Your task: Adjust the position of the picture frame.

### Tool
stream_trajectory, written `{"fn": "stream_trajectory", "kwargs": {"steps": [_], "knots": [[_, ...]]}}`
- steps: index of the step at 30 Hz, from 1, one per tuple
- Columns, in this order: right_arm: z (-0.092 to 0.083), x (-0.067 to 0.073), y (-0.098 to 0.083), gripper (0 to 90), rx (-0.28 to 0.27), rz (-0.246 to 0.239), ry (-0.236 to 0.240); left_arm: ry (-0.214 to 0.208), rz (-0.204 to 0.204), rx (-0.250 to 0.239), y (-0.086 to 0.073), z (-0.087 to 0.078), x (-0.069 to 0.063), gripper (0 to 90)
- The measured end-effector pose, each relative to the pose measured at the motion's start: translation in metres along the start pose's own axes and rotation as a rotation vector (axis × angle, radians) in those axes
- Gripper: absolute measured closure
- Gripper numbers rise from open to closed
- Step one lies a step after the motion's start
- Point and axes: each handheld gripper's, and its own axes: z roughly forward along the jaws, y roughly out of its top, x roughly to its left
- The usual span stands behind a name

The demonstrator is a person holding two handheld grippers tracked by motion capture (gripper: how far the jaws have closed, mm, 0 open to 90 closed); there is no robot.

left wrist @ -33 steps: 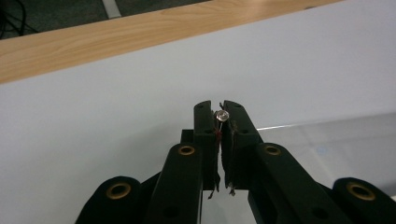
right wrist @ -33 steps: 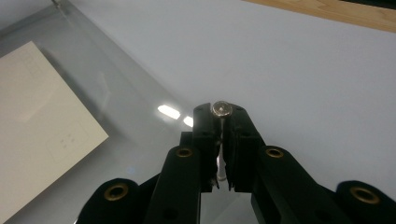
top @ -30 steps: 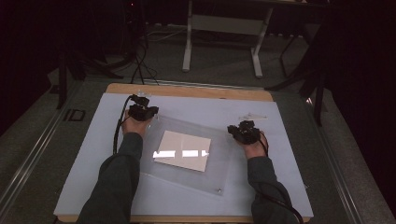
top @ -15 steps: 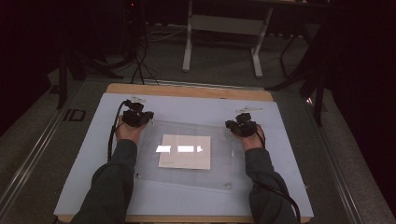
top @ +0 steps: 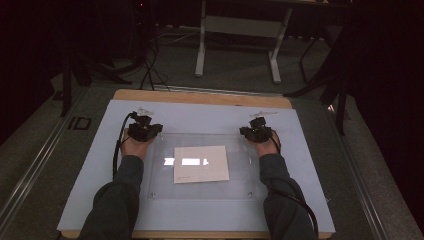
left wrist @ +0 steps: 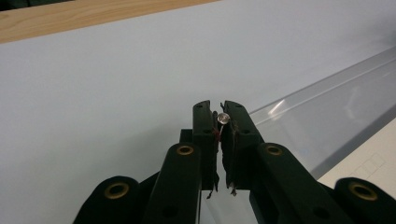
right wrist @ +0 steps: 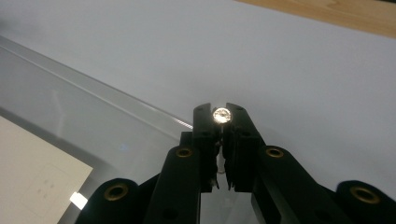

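Gripping the clear acrylic sheet (top: 200, 167) by its far corners, left hand-held gripper (top: 145, 131) and right hand-held gripper (top: 256, 132) clenched on it, we're squaring it over the paper (top: 201, 164) on the tabletop (top: 200, 112); next, we judge, let go together

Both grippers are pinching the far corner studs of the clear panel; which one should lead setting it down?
Neither clearly. The left gripper and right gripper are each shut on a far corner stud of the clear panel, placed symmetrically, so move both together.
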Motion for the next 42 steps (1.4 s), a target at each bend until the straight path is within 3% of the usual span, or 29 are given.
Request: {"fn": "stream_trajectory", "kwargs": {"steps": [7, 24, 36, 42], "knots": [[0.007, -0.002, -0.007, 83.8, 0.009, 0.029, -0.003, -0.006, -0.009, 0.002, -0.002, 0.005, 0.001, 84.4], [0.013, -0.004, -0.009, 83.4, -0.001, 0.044, 0.012, -0.016, -0.004, -0.011, -0.007, 0.007, 0.003, 83.7], [0.013, -0.006, -0.016, 82.2, -0.055, 0.055, 0.037, -0.076, -0.004, -0.126, -0.023, 0.010, 0.012, 77.6], [0.013, -0.006, -0.021, 81.5, -0.096, 0.075, 0.044, -0.080, -0.001, -0.135, -0.024, 0.012, 0.012, 79.5]]}}
